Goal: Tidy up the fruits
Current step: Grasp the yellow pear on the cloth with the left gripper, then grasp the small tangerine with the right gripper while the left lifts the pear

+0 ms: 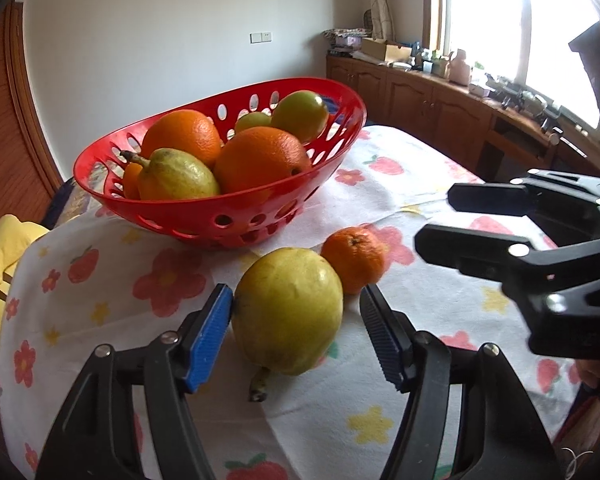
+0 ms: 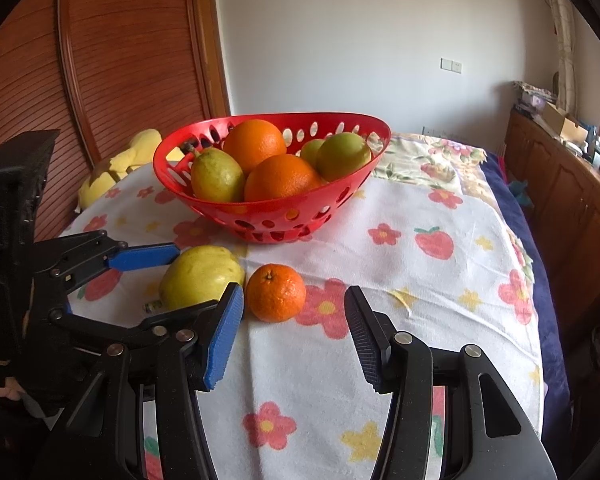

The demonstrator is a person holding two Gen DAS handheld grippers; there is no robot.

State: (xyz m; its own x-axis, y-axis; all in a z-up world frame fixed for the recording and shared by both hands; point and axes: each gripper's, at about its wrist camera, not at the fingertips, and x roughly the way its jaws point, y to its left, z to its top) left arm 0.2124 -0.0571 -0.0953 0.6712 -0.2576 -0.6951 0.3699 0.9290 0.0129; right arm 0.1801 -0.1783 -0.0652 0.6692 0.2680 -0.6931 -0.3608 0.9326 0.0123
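A yellow-green pear (image 1: pixel 288 308) lies on the flowered cloth, stem toward me. My left gripper (image 1: pixel 296 312) is open with its blue pads on either side of the pear; the left pad looks to touch it. A small mandarin (image 1: pixel 354 258) lies just behind the pear, touching it. In the right wrist view my right gripper (image 2: pixel 294 320) is open and empty, just in front of the mandarin (image 2: pixel 276 292), with the pear (image 2: pixel 200 276) and the left gripper (image 2: pixel 204 276) to its left. A red basket (image 1: pixel 228 216) behind holds oranges, pears and green fruits.
The flowered cloth (image 2: pixel 420 280) covers the table. A yellow plush toy (image 1: pixel 0 272) lies at the table's left edge. Wooden cabinets (image 1: pixel 440 100) with clutter run along the right under a bright window. A wooden louvred door (image 2: pixel 100 60) stands behind left.
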